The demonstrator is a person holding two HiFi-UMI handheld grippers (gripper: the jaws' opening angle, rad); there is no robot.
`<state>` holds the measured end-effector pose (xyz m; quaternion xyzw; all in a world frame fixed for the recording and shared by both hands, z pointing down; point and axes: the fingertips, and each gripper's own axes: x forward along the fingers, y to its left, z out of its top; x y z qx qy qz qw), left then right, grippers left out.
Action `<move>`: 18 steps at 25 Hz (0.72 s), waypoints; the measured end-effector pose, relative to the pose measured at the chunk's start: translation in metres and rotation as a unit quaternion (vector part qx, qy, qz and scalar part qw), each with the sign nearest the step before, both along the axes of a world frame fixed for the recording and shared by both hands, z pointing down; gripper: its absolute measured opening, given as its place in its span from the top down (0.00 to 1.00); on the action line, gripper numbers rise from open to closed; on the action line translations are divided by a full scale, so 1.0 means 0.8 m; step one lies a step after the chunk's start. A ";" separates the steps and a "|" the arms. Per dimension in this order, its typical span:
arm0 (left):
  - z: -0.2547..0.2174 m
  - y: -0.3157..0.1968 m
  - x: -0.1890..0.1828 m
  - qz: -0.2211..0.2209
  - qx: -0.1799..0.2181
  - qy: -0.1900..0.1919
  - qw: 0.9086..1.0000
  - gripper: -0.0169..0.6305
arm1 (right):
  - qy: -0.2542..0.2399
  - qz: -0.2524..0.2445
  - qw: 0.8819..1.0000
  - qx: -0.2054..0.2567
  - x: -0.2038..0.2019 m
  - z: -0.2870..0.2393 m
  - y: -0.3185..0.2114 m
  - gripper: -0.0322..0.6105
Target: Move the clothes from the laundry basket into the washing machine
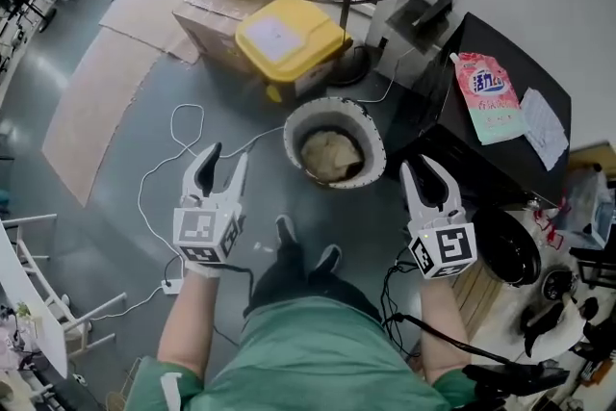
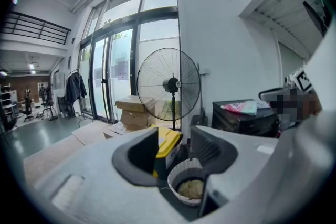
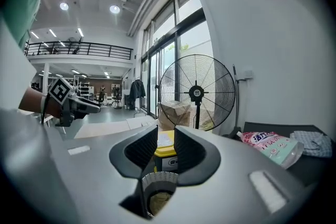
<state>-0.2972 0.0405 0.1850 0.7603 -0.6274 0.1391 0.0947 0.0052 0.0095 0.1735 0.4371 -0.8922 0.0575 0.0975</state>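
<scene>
Clothes (image 1: 332, 154) sit in the laundry basket (image 1: 294, 125), ahead between left hand-held gripper (image 1: 228, 153) and right hand-held gripper (image 1: 418, 165), both spread, empty.

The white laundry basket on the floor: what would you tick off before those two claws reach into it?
1. Clothes to grab: a beige bundle of cloth lies in the round white ribbed laundry basket. Ok.
2. Left gripper: jaws well apart, nothing between them. Ok.
3. Right gripper: empty, but its jaws stand only narrowly apart, probably too little for a bundle. Not ok.
4. Aim: in both gripper views the basket shows just beyond the jaws. Ok.
5. Washing machine open and ready: none of the views shows it clearly. Cannot tell.
</scene>
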 end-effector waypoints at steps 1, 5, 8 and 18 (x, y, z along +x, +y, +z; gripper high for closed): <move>0.005 -0.006 -0.009 0.002 -0.003 0.003 1.000 0.68 | 0.004 0.001 1.000 -0.001 -0.008 0.004 -0.006 0.80; 0.030 -0.029 -0.048 0.008 -0.016 0.016 1.000 0.68 | 0.015 0.013 1.000 -0.018 -0.045 0.025 -0.029 0.80; 0.047 -0.047 -0.073 0.011 -0.024 0.022 0.999 0.68 | 0.027 0.022 0.999 -0.029 -0.067 0.042 -0.046 0.80; 0.121 -0.105 -0.125 0.022 -0.050 0.036 0.998 0.68 | 0.069 0.039 0.996 -0.048 -0.104 0.113 -0.098 0.80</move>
